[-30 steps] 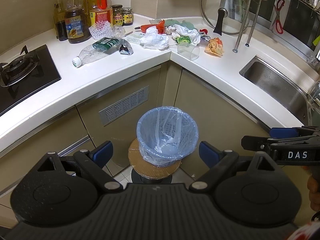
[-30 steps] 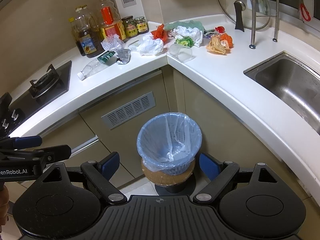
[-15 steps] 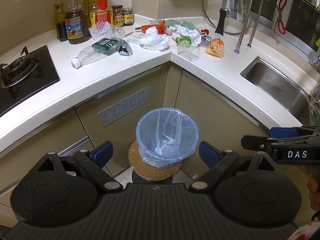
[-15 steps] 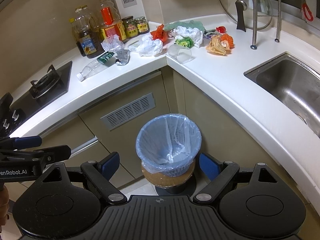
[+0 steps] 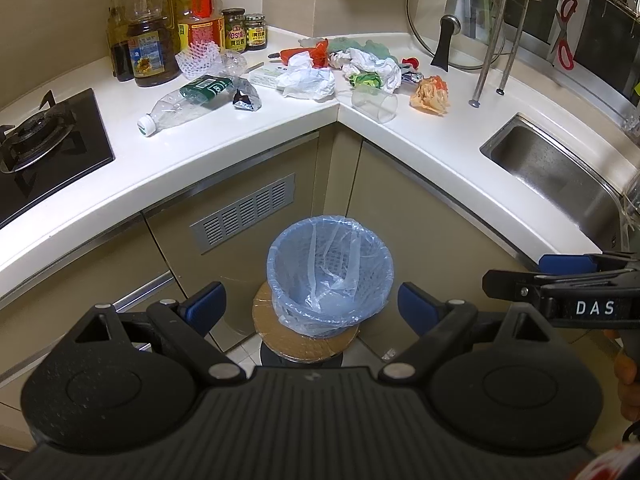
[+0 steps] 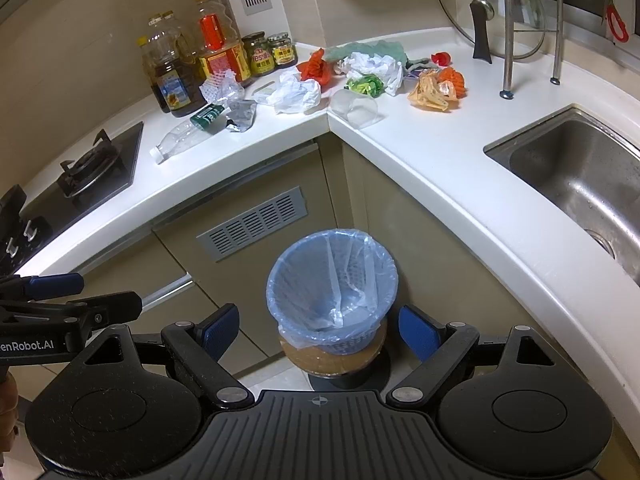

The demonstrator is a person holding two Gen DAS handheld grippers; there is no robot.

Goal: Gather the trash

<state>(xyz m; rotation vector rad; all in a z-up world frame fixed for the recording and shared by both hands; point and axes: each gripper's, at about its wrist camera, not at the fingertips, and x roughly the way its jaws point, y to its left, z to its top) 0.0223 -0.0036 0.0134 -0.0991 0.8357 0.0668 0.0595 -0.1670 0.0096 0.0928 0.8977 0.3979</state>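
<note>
A blue-lined waste bin [image 5: 330, 274] [image 6: 332, 290] stands on a round stool below the counter corner. Trash lies on the white counter [image 5: 240, 128]: a crushed clear bottle [image 5: 186, 104] [image 6: 186, 134], a white plastic bag [image 5: 308, 80] [image 6: 296, 94], a clear cup [image 5: 374, 102] [image 6: 356, 106], an orange wrapper [image 5: 430, 94] [image 6: 434, 90], a foil packet [image 5: 245, 98], white and green scraps [image 5: 370, 70]. My left gripper [image 5: 312, 308] and right gripper [image 6: 318, 330] both hang open above the bin, holding nothing. Each shows at the edge of the other's view.
Oil bottles and jars [image 5: 160, 44] line the back wall. A gas hob [image 5: 36, 136] lies at the left, a steel sink [image 5: 560, 176] at the right. A glass lid [image 5: 452, 24] leans in a rack. Cabinet doors with a vent [image 5: 244, 214] sit behind the bin.
Both views have crept slightly; the counter and bin sit a little lower in the right wrist view. Both grippers stay open and nothing on the counter has moved.
</note>
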